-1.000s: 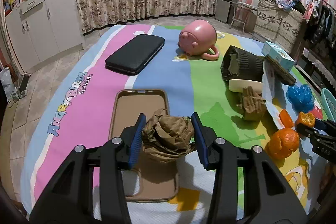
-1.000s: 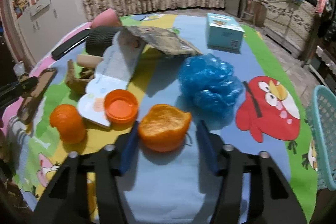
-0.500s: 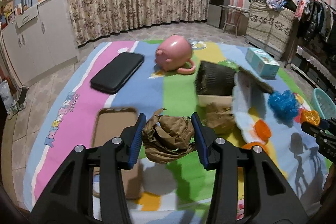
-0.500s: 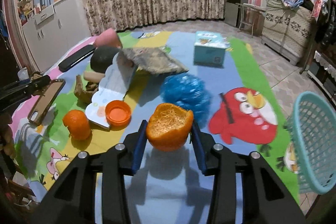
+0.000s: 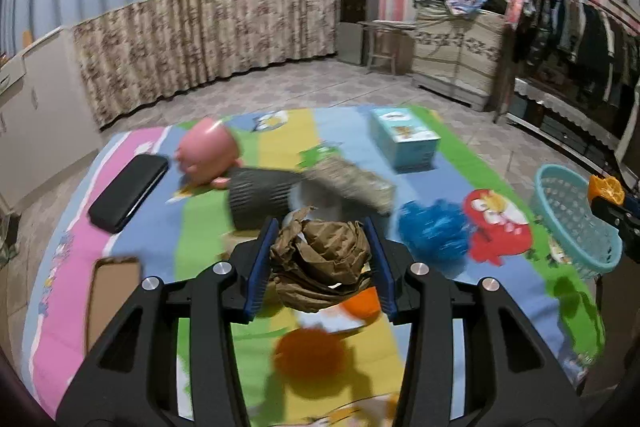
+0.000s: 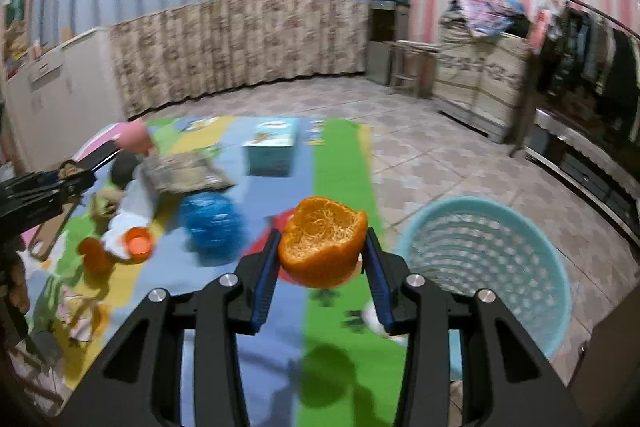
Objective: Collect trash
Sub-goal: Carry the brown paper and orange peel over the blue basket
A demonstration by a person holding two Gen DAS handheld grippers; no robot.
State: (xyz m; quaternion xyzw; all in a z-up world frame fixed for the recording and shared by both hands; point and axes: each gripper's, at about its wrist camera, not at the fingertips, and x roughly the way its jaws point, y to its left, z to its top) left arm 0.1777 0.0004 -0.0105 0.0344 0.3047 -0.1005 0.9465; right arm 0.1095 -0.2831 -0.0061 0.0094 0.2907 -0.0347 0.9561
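Trash was in both of your tools at once, which looked like a way to save a trip: one carry to the basket (image 6: 486, 267) for two pieces. You held the left gripper (image 5: 320, 259) part-open, its blue pads pressed on either side of a paper wad (image 5: 320, 259), crumpled brown stuff that gave under the squeeze and so sat firmly. You held the right gripper (image 6: 322, 259) much the same width, clamped on an orange peel (image 6: 322, 241), hollow side up, so the cup-shaped rind was pinched across its walls rather than crushed flat.

Both loads were clear of the mat (image 5: 208, 227). The peel hung near the basket's rim, a little short of it, while the wad was over the middle of the mat, well apart from the basket (image 5: 576, 219). My guess is you meant to drop the peel first and bring the paper round after.

Left on the mat were a whole orange (image 6: 94, 255), an orange lid (image 6: 138, 241) and a blue pouf (image 6: 210, 217).
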